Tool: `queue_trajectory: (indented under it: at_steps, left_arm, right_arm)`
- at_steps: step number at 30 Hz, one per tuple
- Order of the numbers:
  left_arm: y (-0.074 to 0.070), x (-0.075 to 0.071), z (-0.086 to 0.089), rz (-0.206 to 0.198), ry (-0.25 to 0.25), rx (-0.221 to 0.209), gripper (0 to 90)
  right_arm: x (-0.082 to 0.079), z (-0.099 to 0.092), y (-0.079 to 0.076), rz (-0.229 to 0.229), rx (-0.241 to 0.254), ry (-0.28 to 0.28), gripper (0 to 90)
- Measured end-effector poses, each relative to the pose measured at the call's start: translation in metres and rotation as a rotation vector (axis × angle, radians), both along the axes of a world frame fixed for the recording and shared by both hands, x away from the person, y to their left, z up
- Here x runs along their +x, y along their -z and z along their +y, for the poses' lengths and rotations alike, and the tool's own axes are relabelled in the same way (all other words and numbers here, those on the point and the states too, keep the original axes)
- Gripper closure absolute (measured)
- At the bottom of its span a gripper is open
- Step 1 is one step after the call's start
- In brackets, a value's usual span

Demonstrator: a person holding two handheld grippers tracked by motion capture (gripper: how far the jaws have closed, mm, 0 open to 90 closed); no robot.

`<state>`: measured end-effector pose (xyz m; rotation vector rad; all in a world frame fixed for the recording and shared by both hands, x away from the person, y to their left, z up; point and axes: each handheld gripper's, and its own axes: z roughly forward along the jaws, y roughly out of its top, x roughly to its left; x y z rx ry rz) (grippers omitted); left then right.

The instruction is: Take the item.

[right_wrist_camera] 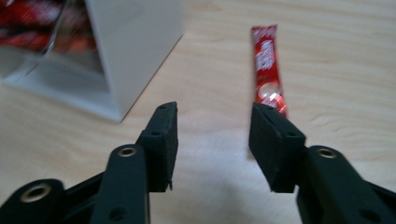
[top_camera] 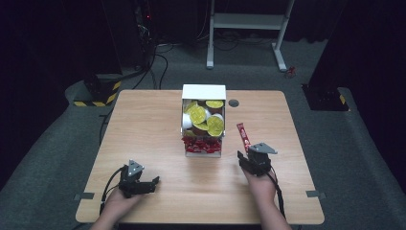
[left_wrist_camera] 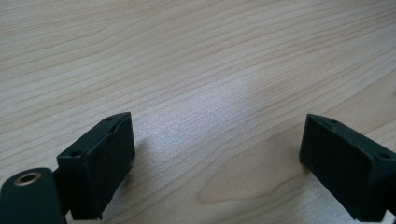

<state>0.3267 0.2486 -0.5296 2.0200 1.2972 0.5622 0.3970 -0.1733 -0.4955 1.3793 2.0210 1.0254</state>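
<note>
Step in hand: approach to the red sachet (right_wrist_camera: 267, 65), which lies flat on the table (top_camera: 143, 120) just right of the white box (top_camera: 203, 91). The right gripper (right_wrist_camera: 212, 140) stands partly open and holds nothing (sachet just beyond its right jaw). Next move: shift right to straddle it, then close. Bare wood surrounds the sachet; the box wall is near. The left gripper (left_wrist_camera: 215, 163) rests wide open, empty.

A slim red sachet (top_camera: 243, 136) with white lettering lies flat on the wooden tabletop (top_camera: 153, 124), its length running away from the person, just right of the white box (top_camera: 203, 92), its near end by the right hand-held gripper (top_camera: 249, 160).
</note>
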Motion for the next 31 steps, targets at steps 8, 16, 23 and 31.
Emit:
queue_trajectory:
  at_steps: [8, 16, 23, 31]
  left_arm:
    - [0.000, 0.000, 0.000, 0.000, 0.000, 0.000, 10.5]
    - [0.000, 0.000, 0.000, 0.000, 0.000, 0.000, 10.6]
    - [0.000, 0.000, 0.000, -0.004, -0.004, 0.000, 11.0]
    - [0.000, 0.000, 0.000, -0.008, -0.004, 0.008, 11.4]
  right_arm:
    - [-0.031, 0.006, 0.015, 0.048, -0.001, -0.033, 36.2]
    - [-0.053, 0.001, 0.028, 0.108, -0.056, -0.065, 25.3]
    - [-0.056, 0.000, 0.030, 0.116, -0.087, -0.026, 14.0]
    - [-0.057, 0.003, 0.030, 0.117, -0.084, -0.027, 14.2]
